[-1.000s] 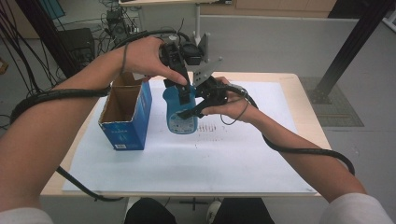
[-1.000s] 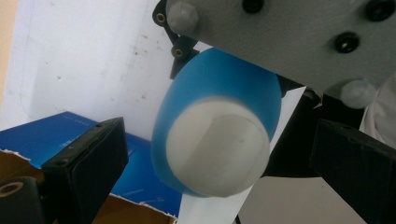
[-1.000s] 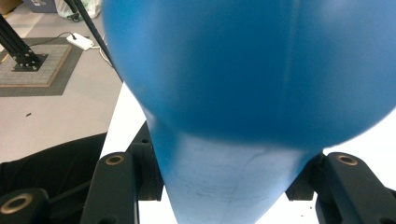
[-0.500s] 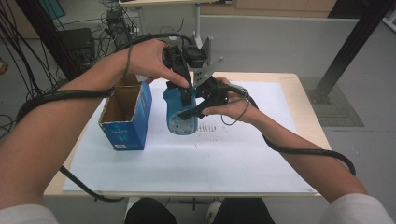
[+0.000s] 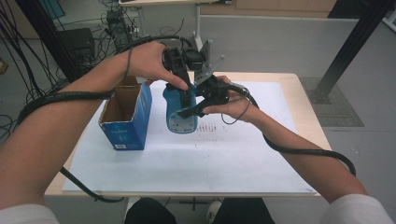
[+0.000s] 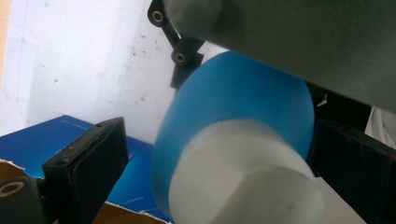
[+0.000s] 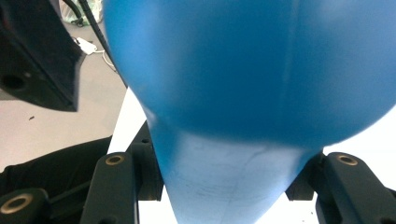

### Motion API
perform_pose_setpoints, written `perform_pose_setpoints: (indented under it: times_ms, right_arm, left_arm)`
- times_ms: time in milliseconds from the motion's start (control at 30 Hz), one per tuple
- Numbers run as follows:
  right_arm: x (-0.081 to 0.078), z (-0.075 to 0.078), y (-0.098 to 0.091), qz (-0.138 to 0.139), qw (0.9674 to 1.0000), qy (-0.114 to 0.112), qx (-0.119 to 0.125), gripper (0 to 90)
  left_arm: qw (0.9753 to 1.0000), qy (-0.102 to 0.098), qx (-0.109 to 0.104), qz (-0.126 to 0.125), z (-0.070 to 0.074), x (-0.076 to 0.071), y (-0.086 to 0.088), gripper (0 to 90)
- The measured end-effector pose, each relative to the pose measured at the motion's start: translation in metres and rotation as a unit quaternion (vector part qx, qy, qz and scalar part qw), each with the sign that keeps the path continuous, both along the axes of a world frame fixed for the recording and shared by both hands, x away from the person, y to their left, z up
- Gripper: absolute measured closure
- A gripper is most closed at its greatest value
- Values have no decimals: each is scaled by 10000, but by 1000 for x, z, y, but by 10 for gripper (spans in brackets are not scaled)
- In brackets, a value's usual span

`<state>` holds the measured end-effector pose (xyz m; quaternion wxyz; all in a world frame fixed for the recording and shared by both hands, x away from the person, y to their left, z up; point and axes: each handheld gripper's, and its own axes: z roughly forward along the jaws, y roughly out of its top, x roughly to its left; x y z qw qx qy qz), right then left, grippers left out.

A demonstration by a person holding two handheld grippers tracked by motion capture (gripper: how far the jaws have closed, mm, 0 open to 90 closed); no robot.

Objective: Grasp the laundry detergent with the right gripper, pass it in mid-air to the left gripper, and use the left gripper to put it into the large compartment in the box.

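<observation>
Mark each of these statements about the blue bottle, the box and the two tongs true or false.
1. The blue bottle lies flat inside the box. False: it stands on the white sheet, right of the blue cardboard box.
2. The right tongs are shut on the bottle's body. True.
3. The bottle's cap is white. True.
4. The box's top is closed. False: it is open.
5. The left tongs have the cap end between their jaws. True; whether both pads press on it is unclear.
</observation>
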<state>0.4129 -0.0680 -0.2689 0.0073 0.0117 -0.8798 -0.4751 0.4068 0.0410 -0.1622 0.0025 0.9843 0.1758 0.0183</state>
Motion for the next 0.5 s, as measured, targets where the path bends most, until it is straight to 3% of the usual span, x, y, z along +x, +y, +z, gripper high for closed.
perform_pose_setpoints:
  times_ms: [500]
  right_arm:
    - [0,1,1,-13,10000,-27,27,441]
  left_arm:
    - [10000,-33,-45,-12,2,-1,1,49]
